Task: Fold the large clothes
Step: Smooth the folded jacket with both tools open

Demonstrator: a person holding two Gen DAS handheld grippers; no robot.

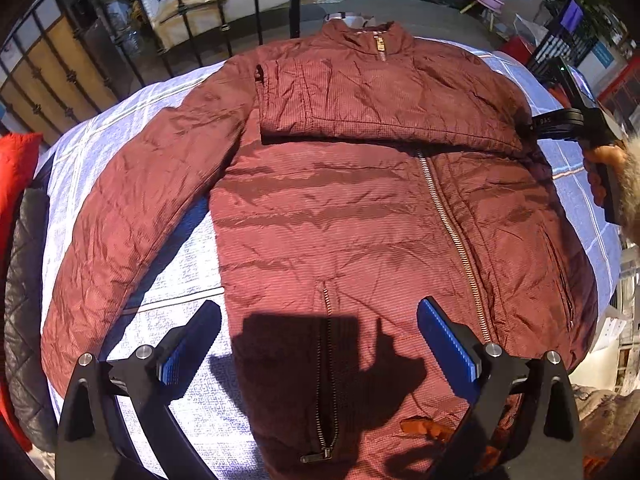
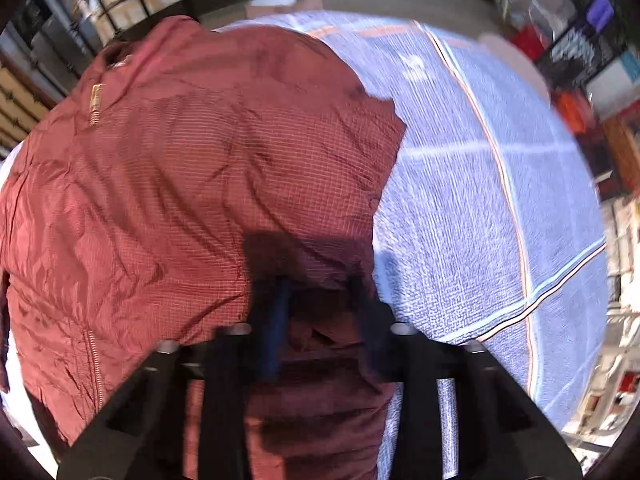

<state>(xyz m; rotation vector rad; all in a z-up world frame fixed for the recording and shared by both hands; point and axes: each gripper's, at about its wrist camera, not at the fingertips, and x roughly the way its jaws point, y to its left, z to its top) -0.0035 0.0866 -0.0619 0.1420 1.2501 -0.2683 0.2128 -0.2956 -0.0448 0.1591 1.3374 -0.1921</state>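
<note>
A maroon quilted zip jacket point(image 1: 340, 220) lies front-up on a pale blue checked cover point(image 1: 188, 264), collar at the far side. One sleeve point(image 1: 380, 104) is folded flat across the chest; the other sleeve point(image 1: 132, 208) stretches out to the left. My left gripper point(image 1: 320, 340) hovers open over the lower front by the zip, nothing between its fingers. My right gripper point(image 1: 528, 127) sits at the jacket's right shoulder fold, held by a hand point(image 1: 604, 160). In the blurred right wrist view, the right gripper point(image 2: 322, 316) has its jaws narrow, with a bunch of jacket point(image 2: 180, 180) fabric pinched between them.
A black iron railing point(image 1: 224, 28) runs along the far left. A red cushion point(image 1: 16, 168) and a dark quilted garment point(image 1: 24, 300) lie at the left edge. Bare checked cover point(image 2: 480, 200) extends right of the jacket. Cluttered shelves stand at the far right.
</note>
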